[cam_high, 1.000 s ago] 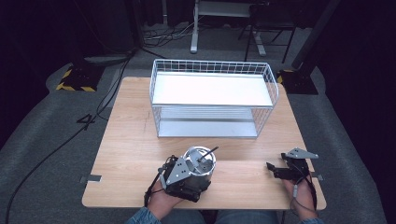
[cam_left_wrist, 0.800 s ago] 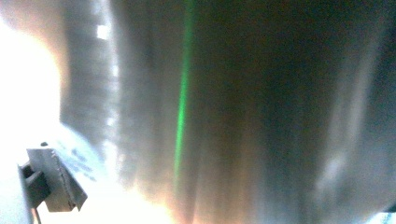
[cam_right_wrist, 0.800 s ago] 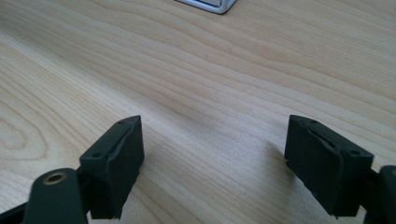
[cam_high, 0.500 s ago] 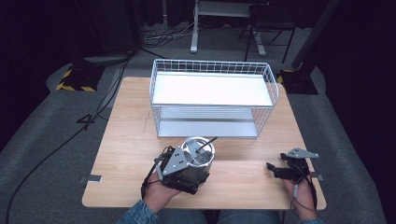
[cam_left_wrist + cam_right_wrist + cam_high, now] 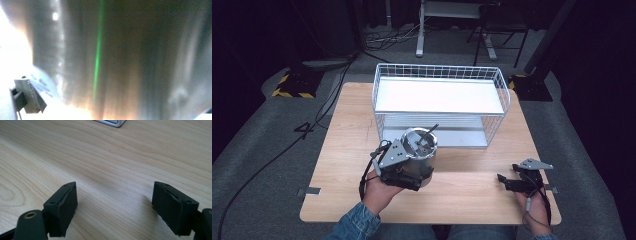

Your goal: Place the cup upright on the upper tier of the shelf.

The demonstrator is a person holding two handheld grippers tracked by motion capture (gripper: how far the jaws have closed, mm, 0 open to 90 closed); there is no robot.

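Left gripper [image 5: 412, 167] is clamped on a metal cup [image 5: 418, 150], holding it upright above the table [image 5: 347, 150] near the front-left corner of the wire basket [image 5: 439, 105]. The cup's open top faces up, with a dark rod-like piece [image 5: 428, 134] sticking out of it, leaning toward the basket. Cannot tell whether the cup base touches the table or hangs just over it. In the left gripper view the cup wall [image 5: 120, 57] is blurred grey metal right up against the camera, with a thin green streak [image 5: 98, 50] running down it and a small metal bracket [image 5: 28, 96] at lower left.

Right gripper [image 5: 507, 182] rests low at the table's front-right, well apart from the cup and the basket, held by the right hand [image 5: 534, 210]. Its jaws are spread wide with nothing between them; the right gripper view shows bare wood grain [image 5: 112, 170] between the two black pads [image 5: 62, 207] and a corner of the basket base [image 5: 111, 122] at the top edge.

Basket stands at the table's back centre, white floor, two tiers, nothing inside that I can make out.
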